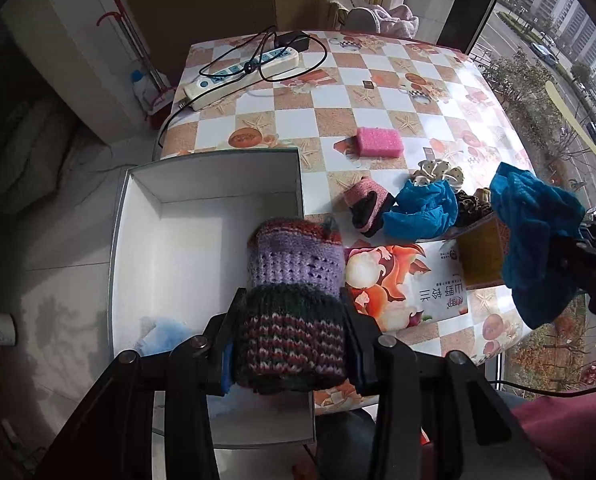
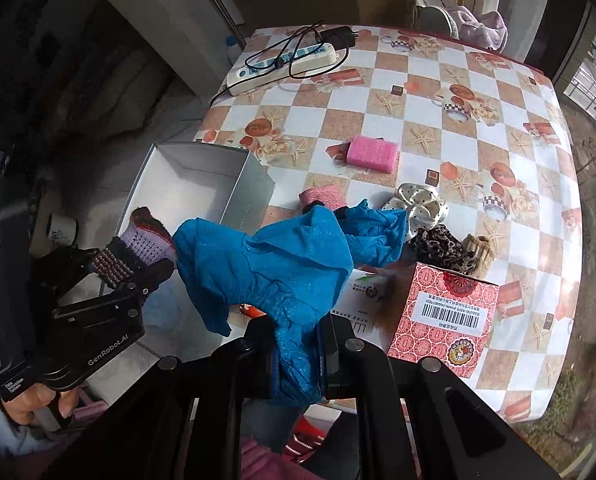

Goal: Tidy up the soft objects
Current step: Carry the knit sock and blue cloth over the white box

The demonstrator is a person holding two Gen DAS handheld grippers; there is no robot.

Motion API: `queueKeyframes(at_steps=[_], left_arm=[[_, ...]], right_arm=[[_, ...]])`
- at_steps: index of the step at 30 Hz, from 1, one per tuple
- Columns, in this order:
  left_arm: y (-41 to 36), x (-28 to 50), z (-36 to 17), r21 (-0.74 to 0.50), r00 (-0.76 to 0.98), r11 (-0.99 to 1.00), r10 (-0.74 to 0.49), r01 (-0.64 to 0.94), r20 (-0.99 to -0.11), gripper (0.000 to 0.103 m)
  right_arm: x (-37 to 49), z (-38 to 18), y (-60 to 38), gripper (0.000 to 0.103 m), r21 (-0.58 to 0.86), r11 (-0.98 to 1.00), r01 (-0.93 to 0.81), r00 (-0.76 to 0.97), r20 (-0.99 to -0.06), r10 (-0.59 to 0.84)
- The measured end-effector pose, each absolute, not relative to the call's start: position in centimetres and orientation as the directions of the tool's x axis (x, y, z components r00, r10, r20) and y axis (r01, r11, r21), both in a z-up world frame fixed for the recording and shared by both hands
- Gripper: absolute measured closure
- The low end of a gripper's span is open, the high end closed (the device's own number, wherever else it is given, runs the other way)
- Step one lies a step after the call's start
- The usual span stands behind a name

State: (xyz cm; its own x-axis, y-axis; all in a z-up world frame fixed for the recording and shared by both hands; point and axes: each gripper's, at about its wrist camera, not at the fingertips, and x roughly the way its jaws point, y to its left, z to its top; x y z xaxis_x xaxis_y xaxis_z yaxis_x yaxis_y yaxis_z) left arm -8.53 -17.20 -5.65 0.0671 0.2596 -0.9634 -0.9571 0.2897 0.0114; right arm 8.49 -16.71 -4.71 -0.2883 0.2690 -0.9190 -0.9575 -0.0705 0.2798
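My left gripper [image 1: 293, 320] is shut on a striped knitted piece [image 1: 295, 276] in purple, dark green and red. It hangs over the right side of an open white box [image 1: 185, 240], which juts past the table's left edge. A pale blue item [image 1: 165, 334] lies in the box's near corner. My right gripper [image 2: 295, 340] is shut on a crumpled blue cloth [image 2: 281, 264] held above the table's near edge, right of the box [image 2: 201, 184]. The right wrist view shows the left gripper [image 2: 125, 272] with the knit [image 2: 145, 236] at lower left.
On the checked tablecloth lie a pink sponge [image 1: 379, 142], a pink-and-black sock [image 1: 368, 204], another blue cloth [image 1: 422, 210], a white dotted scrunchie [image 1: 438, 174] and a leopard scrunchie [image 1: 472, 206]. A printed packet [image 1: 402, 284], a red patterned carton [image 2: 446, 320] and a power strip [image 1: 241, 76] also sit there.
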Motion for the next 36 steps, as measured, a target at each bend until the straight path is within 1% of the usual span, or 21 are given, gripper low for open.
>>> queueKeyframes(at_steps=[11,19,36], left_arm=[[-17.1,-11.1,-5.4,-0.002,0.070,0.235,0.278,-0.972,-0.958,0.057],[-16.9,-12.1,-5.5,-0.028,0.085,0.206,0.277,-0.978,-0.957,0.057],[-16.6,-13.6,-5.7,-0.042,0.086,0.166,0.271,-0.985,-0.959,0.057]], right_arm=[[5.2,-4.5,-15.6,0.089,0.245,-0.154,-0.957,-0.277,-0.928,0.248],[4.3,-4.6,-15.1,0.089,0.225,-0.178,-0.958,-0.263,-0.936,0.234],[2.3,-4.7,-14.1,0.089,0.208,-0.235,-0.949,-0.258,-0.943,0.209]])
